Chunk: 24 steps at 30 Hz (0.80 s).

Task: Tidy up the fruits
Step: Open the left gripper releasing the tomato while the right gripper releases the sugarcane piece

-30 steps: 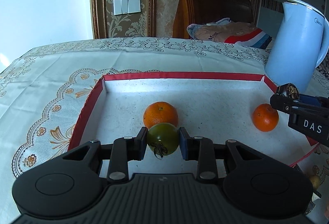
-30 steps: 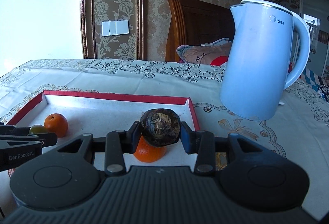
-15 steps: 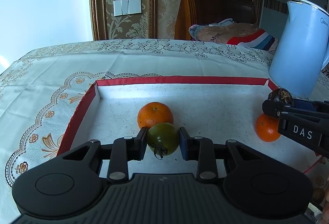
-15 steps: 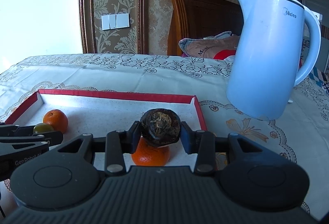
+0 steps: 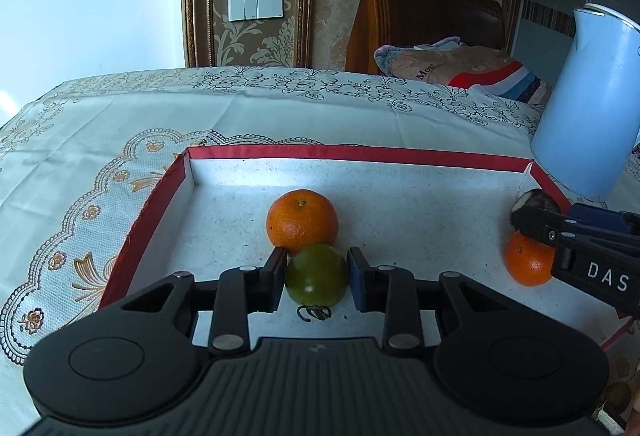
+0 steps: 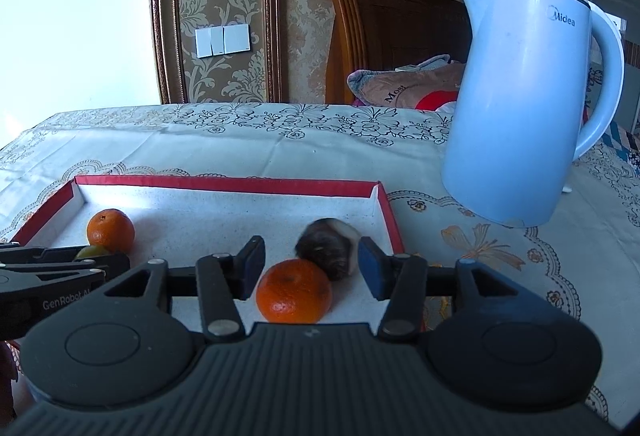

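Patterned wallpaper and a wooden headboard (image 6: 384,32) stand behind a surface under an embroidered tablecloth (image 5: 120,140). On it lies a shallow tray (image 5: 360,151) with red walls and a white speckled floor; a pale blue kettle (image 6: 520,104) stands just beyond its right far corner.

Both claws point forward and somewhat down over the tray's near side. The left claw (image 5: 317,278) is clamped on a green tomato (image 5: 317,276), its pads pressing both flanks, the stalk hanging underneath. One orange (image 5: 302,220) sits directly behind the tomato, touching it or nearly so.

The right claw (image 6: 311,264) is opening, its pads standing clear of a dark round fruit with a pale side (image 6: 330,250), which is blurred between them near the tray's right wall. A second orange (image 6: 294,290) lies just in front of that fruit, beneath the gap between the jaws.

Bare tray floor stretches across the middle and back, from the left orange to the right pair. Open cloth lies left of the tray and behind it.
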Motion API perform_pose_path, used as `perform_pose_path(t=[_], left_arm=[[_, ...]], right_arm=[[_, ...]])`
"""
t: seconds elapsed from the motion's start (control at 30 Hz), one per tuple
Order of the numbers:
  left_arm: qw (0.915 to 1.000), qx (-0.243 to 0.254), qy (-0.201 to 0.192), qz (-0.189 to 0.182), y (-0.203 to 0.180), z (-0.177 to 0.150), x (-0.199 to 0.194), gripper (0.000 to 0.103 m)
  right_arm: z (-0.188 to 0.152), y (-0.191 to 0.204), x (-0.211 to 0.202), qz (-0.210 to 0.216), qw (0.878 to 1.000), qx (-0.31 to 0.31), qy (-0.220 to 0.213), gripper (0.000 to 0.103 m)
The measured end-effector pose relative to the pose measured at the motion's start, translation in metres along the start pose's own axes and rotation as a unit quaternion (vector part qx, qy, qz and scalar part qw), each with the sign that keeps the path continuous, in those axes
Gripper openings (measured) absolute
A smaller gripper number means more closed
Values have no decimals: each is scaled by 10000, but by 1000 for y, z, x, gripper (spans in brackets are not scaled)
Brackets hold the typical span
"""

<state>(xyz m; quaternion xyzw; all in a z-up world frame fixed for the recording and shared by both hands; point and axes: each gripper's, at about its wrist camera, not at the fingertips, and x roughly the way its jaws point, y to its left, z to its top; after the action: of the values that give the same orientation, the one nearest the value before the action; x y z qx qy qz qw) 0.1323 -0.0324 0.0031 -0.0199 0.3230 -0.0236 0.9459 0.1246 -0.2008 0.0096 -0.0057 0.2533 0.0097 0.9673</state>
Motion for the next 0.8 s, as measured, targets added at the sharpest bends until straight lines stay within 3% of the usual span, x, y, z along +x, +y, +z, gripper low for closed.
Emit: perform_pose_path(t=[0.07, 0.17, 0.3, 0.4, 0.8], left_arm=[[10000, -28, -15, 9, 1, 0, -1, 32], [10000, -43, -17, 6, 2, 0, 0, 33], [9999, -18, -135, 80, 1, -1, -3, 55], [9995, 34, -276, 140, 0, -1, -7, 63], [9997, 33, -207, 128, 2, -2, -4, 65]], right_arm=[[0, 1, -1, -12, 10000, -36, -12, 53], [-1, 2, -2, -14, 10000, -37, -44, 65], [0, 0, -5, -17, 10000, 9, -92, 73], [0, -1, -6, -12, 9999, 32, -111, 78], [-1, -2, -6, -57, 9999, 58, -107, 84]])
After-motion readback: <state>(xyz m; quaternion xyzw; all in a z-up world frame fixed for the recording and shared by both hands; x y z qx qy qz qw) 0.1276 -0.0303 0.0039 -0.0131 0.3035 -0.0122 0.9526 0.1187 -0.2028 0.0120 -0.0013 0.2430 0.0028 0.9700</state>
